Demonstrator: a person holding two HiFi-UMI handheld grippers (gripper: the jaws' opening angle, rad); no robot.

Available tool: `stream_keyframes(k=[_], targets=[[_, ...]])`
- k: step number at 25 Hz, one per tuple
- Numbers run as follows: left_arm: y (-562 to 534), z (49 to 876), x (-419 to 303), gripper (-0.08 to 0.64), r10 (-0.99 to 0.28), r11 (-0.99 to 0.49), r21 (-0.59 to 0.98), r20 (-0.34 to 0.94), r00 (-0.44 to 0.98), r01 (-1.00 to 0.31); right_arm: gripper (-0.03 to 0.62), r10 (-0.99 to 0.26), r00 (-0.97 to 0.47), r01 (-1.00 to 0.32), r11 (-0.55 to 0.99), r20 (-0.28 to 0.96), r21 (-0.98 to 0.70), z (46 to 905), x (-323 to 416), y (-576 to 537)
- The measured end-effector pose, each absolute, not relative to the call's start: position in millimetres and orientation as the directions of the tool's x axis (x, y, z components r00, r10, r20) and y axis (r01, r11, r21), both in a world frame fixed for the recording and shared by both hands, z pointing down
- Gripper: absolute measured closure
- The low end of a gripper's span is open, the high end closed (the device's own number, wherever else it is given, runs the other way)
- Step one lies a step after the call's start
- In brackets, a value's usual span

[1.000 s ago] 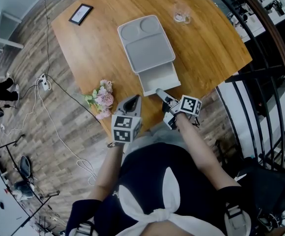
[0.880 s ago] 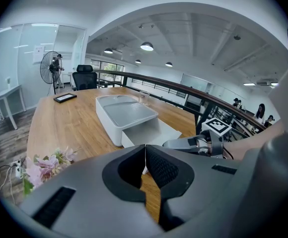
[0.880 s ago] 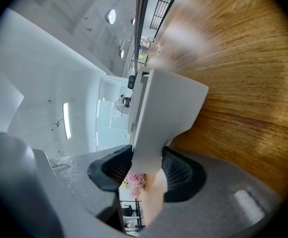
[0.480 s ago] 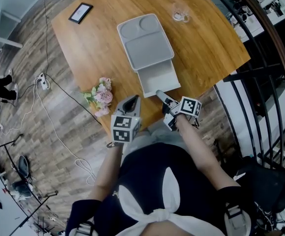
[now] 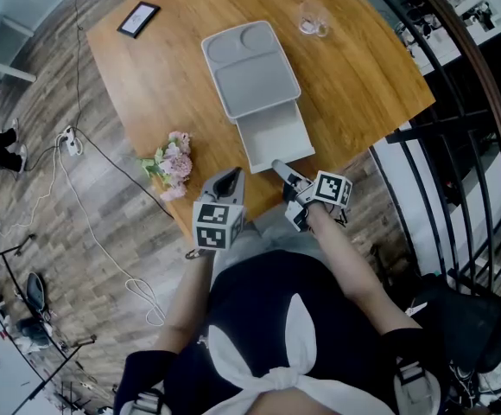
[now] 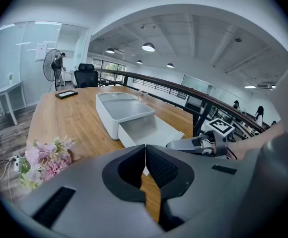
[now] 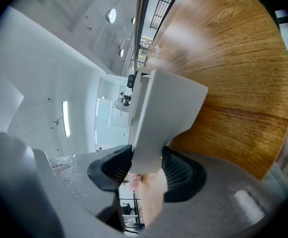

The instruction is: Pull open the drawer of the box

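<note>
**Drawer-pulling, late in the stroke.** The wooden table (image 5: pixel 363 85) is carrying the white box (image 5: pixel 249 67). The drawer (image 5: pixel 276 137) is projecting from the box's near side, toward the person, and is showing much of its tray.

The right gripper (image 5: pixel 278 166) is meeting the end of the drawer farthest from the box. In the right gripper view its jaws are standing partly apart, with both pads pressing on the drawer's white front wall (image 7: pixel 156 128). The left gripper (image 5: pixel 231 180) is hovering nearer the person than the box, left of the drawer. Its jaws are lying together with nothing between them (image 6: pixel 145 165).

A bunch of pink flowers (image 5: pixel 171 164) is lying left of the drawer, and a glass (image 5: pixel 311 24) is standing just beyond the box's far right corner.

Judged from the drawer's extension, the pull is nearing its end. The next move is calling for a short, straight draw away from the box, or a release, without dragging the box itself.
</note>
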State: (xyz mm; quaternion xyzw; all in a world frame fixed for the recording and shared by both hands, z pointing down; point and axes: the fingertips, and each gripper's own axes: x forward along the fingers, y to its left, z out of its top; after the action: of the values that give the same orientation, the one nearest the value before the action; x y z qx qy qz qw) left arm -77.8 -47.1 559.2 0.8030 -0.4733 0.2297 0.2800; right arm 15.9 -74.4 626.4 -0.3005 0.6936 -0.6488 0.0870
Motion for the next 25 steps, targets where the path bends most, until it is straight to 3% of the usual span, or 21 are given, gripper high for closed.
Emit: stream_keyframes(k=[25], targets=[[-30.7, 556.3, -73.1, 0.541, -0.653, -0.382, 0.242, 0.613, 0.446, -0.892, 0.410, -0.515, -0.808, -0.317, -0.029, 0.286, -0.948, 630.2, 29.5, -41.5]])
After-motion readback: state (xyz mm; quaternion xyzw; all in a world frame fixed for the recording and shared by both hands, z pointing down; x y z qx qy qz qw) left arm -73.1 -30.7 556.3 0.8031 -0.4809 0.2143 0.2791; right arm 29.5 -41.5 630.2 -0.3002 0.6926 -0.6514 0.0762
